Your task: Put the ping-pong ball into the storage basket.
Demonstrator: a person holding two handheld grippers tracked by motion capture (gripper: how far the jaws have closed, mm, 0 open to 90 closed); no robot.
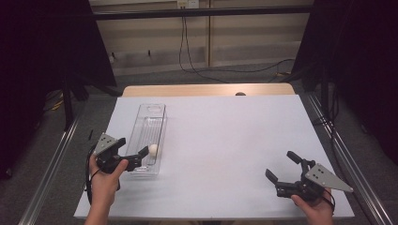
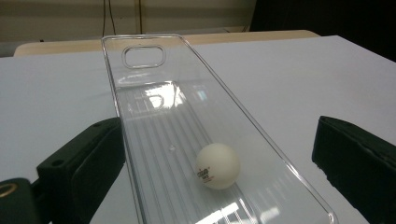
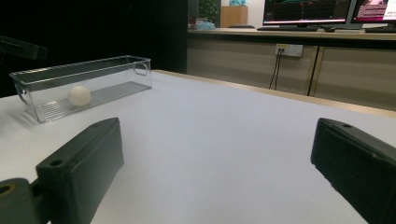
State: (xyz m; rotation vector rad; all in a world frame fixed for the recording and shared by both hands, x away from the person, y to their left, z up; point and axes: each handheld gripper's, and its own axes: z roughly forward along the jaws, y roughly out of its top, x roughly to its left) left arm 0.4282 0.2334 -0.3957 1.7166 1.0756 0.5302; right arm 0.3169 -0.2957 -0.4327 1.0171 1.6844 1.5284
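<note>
A long clear plastic bin (image 1: 141, 123) lies lengthwise on the left of the white table. A white ping-pong ball (image 1: 153, 149) rests inside it near the close end. My left gripper (image 1: 133, 146) hovers open at that end. In the left gripper view its jaws stand on either side of the bin (image 2: 112, 74), with the ball (image 2: 217, 165) on the ribbed floor between them, untouched. My right gripper (image 1: 280, 164) is open and holds nothing at the front right of the table. The right gripper view has the bin (image 3: 107, 70) and ball (image 3: 79, 95) far off to the left.
A white sheet (image 1: 225, 136) covers the tabletop, with a wooden strip (image 1: 206, 89) along the far edge. Metal rails (image 1: 51, 164) run down both sides of the table. Dark curtains hang left and right, and cables lie on the floor beyond.
</note>
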